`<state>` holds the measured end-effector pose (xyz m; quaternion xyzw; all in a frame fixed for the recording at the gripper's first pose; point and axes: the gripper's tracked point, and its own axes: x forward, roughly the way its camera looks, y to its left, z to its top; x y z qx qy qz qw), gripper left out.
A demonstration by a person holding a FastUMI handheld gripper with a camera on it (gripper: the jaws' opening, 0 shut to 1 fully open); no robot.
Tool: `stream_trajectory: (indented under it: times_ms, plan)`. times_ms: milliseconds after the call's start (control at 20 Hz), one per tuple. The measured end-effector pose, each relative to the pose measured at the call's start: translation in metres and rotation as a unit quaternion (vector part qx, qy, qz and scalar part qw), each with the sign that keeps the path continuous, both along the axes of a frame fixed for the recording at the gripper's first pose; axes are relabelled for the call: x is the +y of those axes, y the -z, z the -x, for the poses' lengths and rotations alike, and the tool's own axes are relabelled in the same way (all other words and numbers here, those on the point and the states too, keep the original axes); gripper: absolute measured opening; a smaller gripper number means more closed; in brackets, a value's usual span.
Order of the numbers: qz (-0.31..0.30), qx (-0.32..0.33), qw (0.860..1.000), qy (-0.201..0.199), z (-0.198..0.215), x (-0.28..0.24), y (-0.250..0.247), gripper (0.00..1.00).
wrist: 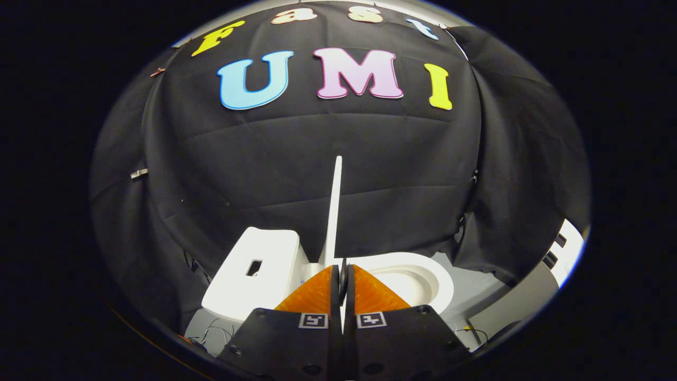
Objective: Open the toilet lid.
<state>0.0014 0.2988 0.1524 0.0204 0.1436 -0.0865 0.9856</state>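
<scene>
With the lid (334,211) standing bolt upright like that, you're looking at it dead edge-on, so it reads as a thin white blade rising from just ahead of your hand-held gripper (342,272) up against the black cloth wall (317,153). Your two fingers (312,296) are drawn in close, with only a narrow slit between the tips, and the bottom edge of the lid sits right in that slit. It looks like you're pinched on the lid's edge, though the contact itself is tucked low between the tips, so it's hard to be fully sure both sides are pressing.

The toilet is right under and beyond the fingers. The tank (254,270) is the white boxy part on the left of the lid, with a small dark rectangular opening in its top. The bowl (423,280) with its rounded white rim opens out on the right of the lid, partly hidden behind your right finger.

The toilet stands on a pale grey floor (476,301), and a few thin wires (217,330) trail on the floor near the tank's base. Off past the bowl on the right, a grey and white panel (550,264) leans in beside the cloth.
</scene>
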Motion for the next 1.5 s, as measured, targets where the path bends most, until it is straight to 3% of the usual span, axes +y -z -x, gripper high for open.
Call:
stream_trajectory:
  times_ms: [800,1150,1350,1450,1500]
  plan:
    - [0.113,-0.004,0.993,-0.016,-0.015,0.130,0.010,0.06]
    - [0.098,-0.006,0.995,-0.009,-0.015,0.140,0.014,0.09]
    - [0.094,0.002,0.995,-0.018,-0.011,0.148,0.016,0.20]
    - [0.089,0.006,0.996,-0.033,-0.012,0.153,0.021,0.32]
    - [0.083,0.008,0.996,-0.040,-0.010,0.153,0.023,0.43]
